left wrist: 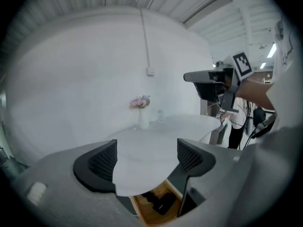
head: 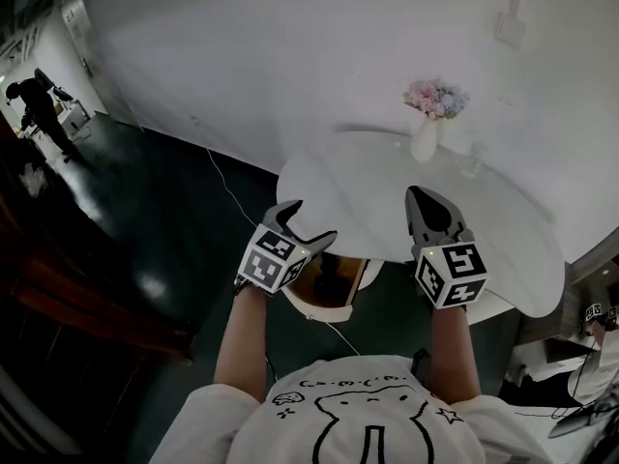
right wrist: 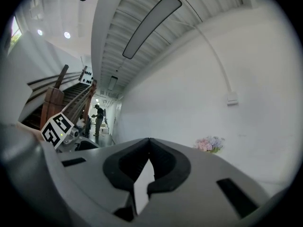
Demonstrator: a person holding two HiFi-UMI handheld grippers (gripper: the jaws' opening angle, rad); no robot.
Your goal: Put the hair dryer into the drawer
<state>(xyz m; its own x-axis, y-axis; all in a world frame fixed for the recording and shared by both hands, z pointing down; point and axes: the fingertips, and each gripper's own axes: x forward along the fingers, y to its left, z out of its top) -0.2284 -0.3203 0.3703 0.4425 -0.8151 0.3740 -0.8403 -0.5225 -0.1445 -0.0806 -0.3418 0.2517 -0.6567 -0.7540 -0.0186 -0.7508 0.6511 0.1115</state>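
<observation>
The wooden drawer [head: 311,306] under the white round table [head: 368,177] stands open. A black hair dryer [left wrist: 160,203] lies inside it; from the head view it is only a dark shape [head: 334,273]. My left gripper [head: 311,224] hovers above the drawer at the table's near edge, jaws open and empty. In its own view the left gripper [left wrist: 147,158] frames the tabletop, with the drawer [left wrist: 142,212] below. My right gripper [head: 423,197] is held over the table to the right, jaws shut on nothing; the right gripper [right wrist: 149,148] shows its tips touching.
A white vase of pink flowers [head: 427,124] and a small glass [head: 471,162] stand at the table's far side by the white wall. A cable [head: 224,184] runs over the dark floor on the left. A person [head: 39,104] stands far off at the left.
</observation>
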